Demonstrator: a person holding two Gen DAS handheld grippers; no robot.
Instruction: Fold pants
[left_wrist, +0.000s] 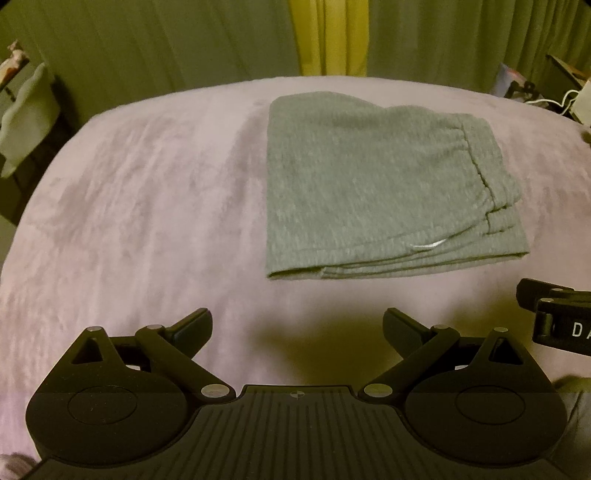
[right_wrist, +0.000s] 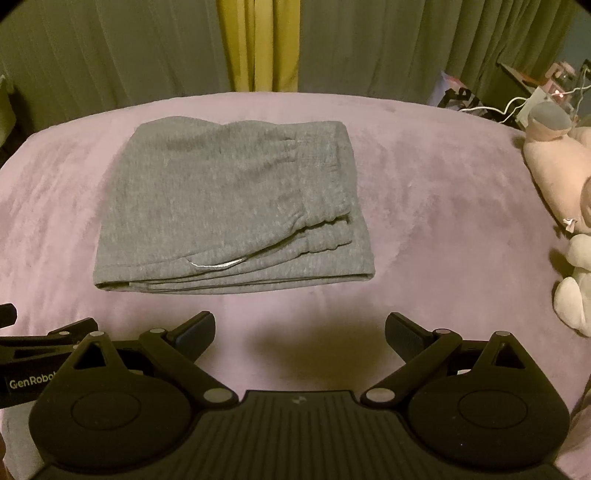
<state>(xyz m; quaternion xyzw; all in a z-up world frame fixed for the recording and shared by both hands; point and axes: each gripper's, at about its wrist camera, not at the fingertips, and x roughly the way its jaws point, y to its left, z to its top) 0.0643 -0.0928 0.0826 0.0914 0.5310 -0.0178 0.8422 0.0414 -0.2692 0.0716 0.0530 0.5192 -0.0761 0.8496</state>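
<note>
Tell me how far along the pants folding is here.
Done, by the look of it: the gray pants lie as a compact stacked rectangle on the purple blanket. In hand: nothing; the left gripper and right gripper are open, short of the bundle. Left: apparently nothing.

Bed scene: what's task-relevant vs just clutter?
Job:
- grey pants, folded flat on the pink blanket
- left gripper, open, empty
- right gripper, open, empty

Lying about:
- plush toys at the blanket's right edge
- curtains behind
- cables and boxes, far right
</note>
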